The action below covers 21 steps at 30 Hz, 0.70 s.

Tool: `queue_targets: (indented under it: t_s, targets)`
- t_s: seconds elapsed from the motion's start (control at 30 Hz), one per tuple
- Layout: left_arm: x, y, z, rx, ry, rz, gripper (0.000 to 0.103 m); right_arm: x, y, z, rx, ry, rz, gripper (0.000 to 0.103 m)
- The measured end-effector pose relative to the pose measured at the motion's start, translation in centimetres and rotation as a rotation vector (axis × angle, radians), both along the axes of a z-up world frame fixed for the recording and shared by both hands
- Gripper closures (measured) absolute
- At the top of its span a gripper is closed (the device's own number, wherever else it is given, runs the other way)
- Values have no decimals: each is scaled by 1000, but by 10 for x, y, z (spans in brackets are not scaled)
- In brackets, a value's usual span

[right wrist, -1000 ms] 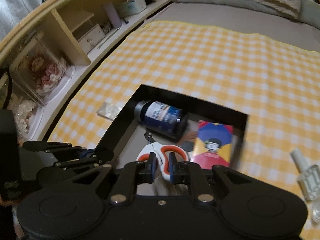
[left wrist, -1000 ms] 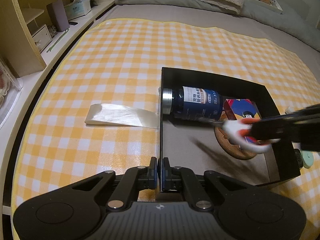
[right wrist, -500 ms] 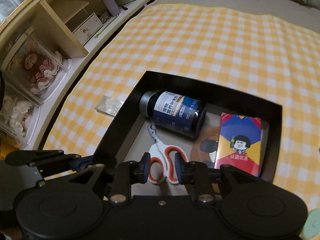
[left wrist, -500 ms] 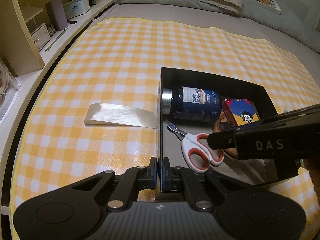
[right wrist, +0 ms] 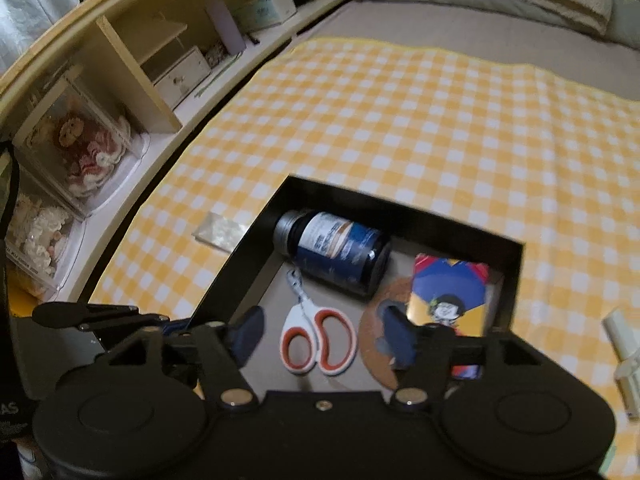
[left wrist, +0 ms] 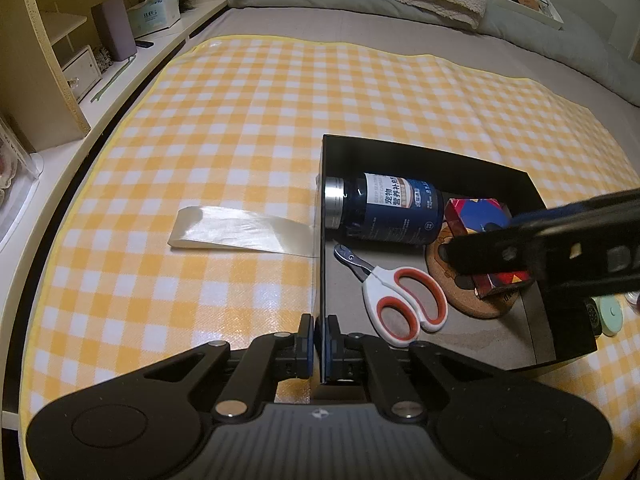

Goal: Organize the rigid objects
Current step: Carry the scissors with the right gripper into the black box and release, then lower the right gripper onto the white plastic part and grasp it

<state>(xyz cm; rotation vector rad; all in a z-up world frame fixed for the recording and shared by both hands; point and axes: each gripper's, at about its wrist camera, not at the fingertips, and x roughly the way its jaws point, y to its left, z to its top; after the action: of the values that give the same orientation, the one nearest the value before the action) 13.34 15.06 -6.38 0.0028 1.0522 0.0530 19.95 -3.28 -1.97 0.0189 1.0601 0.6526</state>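
Scissors [right wrist: 318, 338] flat in box [right wrist: 400, 210], blades toward bottle [right wrist: 340, 252], right tool [right wrist: 320, 332] spread above.

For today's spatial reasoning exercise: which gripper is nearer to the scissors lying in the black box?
Right. The right gripper hangs open just above the scissors, its fingers either side of the handles. The left gripper is shut on the black box wall beside them.
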Motion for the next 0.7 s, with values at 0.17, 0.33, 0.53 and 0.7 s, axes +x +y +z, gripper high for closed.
queue_targets:
  t_s: [0.17,0.33,0.53,0.7]
  targets:
    - [0,0,0,0,-1,0,97,-5,-16,16,-25,-106,-42,5]
    - [0,-1,0,1,-1,0,97,-5,-38,28,-45,-199,-105,0]
    - [0,0,0,1,-1,0,97,2,-74,39,-41,-239,-184,0]
    - [0,0,0,0,-1,0,97,6,-107,41,-68,-269,-261,0]
